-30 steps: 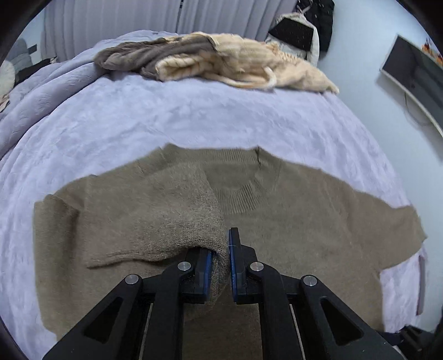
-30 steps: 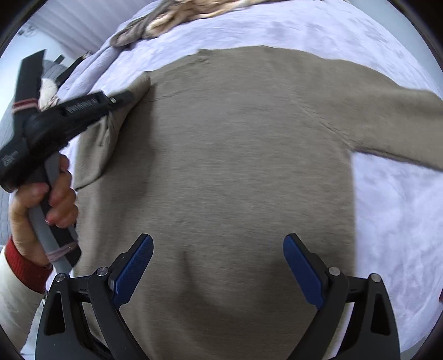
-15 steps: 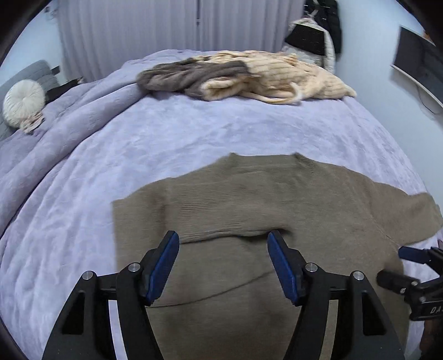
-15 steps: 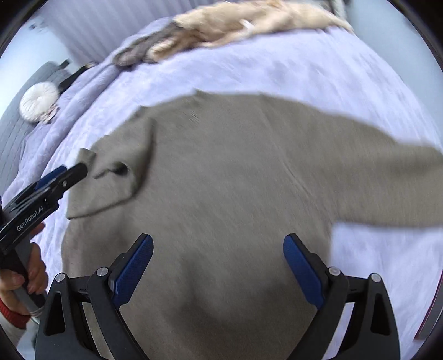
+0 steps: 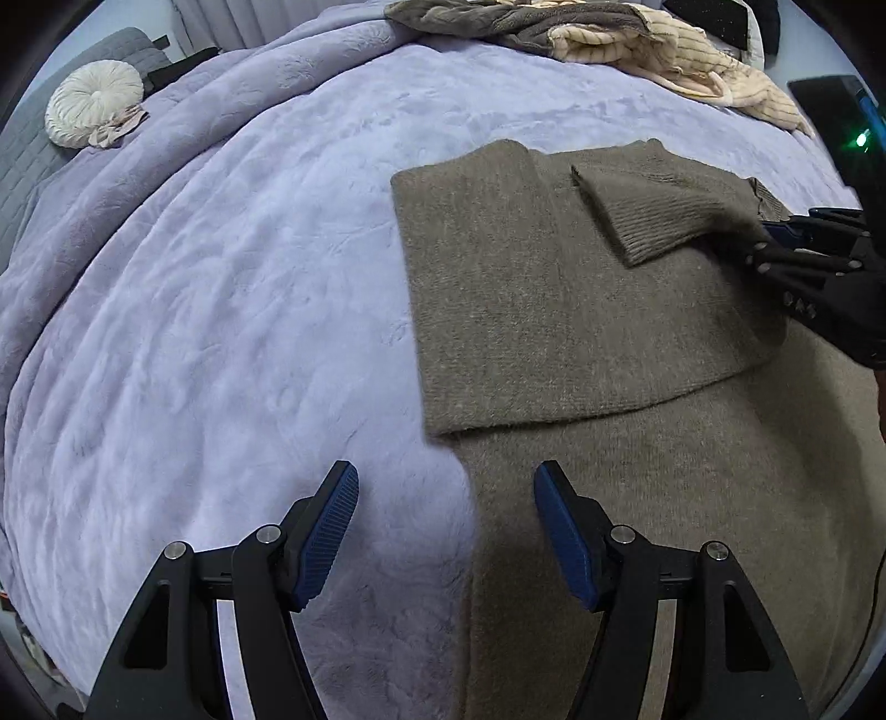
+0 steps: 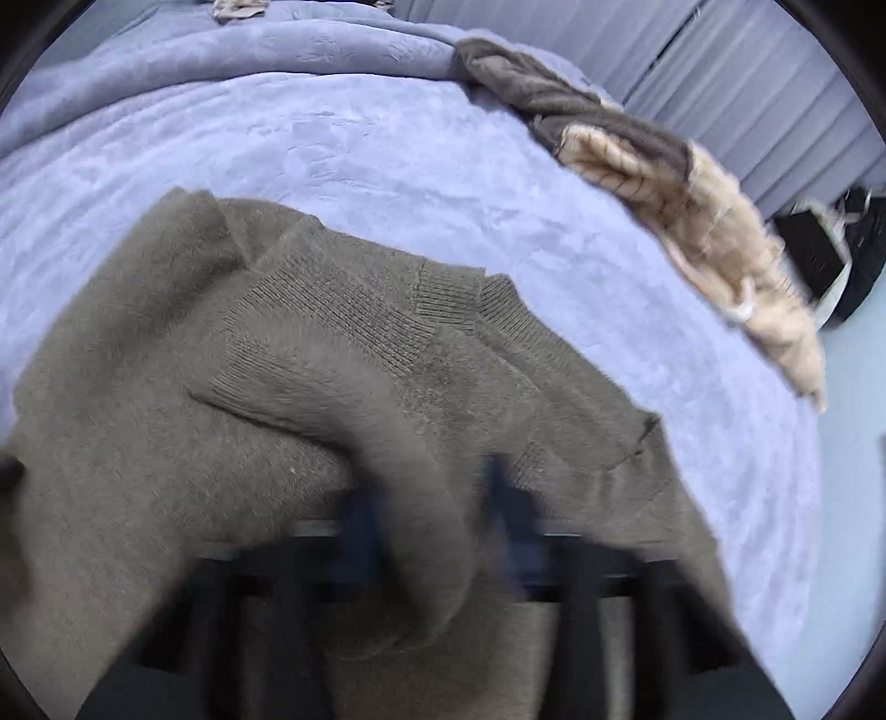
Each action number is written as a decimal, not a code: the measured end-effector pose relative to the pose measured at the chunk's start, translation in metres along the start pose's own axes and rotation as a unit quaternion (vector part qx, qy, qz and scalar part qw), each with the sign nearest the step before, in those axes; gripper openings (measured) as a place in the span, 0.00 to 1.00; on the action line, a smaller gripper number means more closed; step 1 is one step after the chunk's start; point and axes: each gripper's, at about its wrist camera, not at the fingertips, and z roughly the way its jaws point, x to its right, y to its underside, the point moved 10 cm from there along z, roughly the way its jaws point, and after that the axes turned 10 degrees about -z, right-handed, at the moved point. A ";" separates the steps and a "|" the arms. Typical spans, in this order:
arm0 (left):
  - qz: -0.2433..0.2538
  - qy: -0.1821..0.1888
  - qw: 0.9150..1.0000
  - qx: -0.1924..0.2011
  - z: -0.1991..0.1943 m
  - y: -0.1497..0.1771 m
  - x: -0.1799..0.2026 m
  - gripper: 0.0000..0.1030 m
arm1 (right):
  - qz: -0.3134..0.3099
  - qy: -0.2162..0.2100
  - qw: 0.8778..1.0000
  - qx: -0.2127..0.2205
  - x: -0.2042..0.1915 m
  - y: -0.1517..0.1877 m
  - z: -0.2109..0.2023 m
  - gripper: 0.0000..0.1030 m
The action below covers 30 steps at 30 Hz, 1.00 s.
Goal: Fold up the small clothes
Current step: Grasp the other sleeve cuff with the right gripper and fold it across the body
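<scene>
A brown knit sweater [image 5: 581, 332] lies on the lavender bedspread [image 5: 221, 277], its left sleeve folded across the body. My left gripper [image 5: 446, 531] is open and empty, hovering over the sweater's left lower edge. My right gripper [image 6: 426, 520] is shut on the sweater's right sleeve [image 6: 343, 387] and holds it over the chest, its ribbed cuff pointing left; this view is blurred. In the left wrist view the right gripper [image 5: 775, 238] shows at the right edge, with the sleeve cuff [image 5: 637, 221] draped from it.
A pile of grey and cream clothes [image 5: 609, 39] lies at the far side of the bed. A round white cushion [image 5: 91, 111] sits at the far left. A dark screen [image 5: 836, 122] stands at the right.
My left gripper let go of the folded left sleeve, opened and drew back to the sweater's left edge. My right gripper closed on the right sleeve and carried it across the body.
</scene>
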 end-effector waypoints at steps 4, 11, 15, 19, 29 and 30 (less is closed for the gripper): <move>-0.049 -0.053 0.996 0.045 0.007 -0.024 -0.009 0.66 | 0.181 -0.098 0.974 0.091 0.044 0.004 -0.042 0.14; -0.085 -0.092 0.990 0.062 0.012 -0.025 -0.033 0.74 | 0.483 -0.212 0.848 0.048 0.081 0.120 -0.011 0.19; -0.078 -0.098 0.990 0.060 0.012 -0.028 -0.032 0.74 | 0.550 -0.264 0.789 0.066 0.080 0.146 -0.007 0.38; -0.076 -0.111 0.989 0.058 0.010 -0.030 -0.032 0.74 | 0.570 -0.266 0.774 0.073 0.096 0.137 -0.006 0.49; 0.031 -0.143 0.985 0.094 -0.004 -0.033 -0.033 0.82 | 0.520 -0.230 0.821 0.058 0.109 0.155 -0.010 0.07; 0.042 -0.136 0.985 0.093 -0.007 -0.031 -0.033 0.82 | 0.523 -0.242 0.815 0.052 0.104 0.161 -0.003 0.07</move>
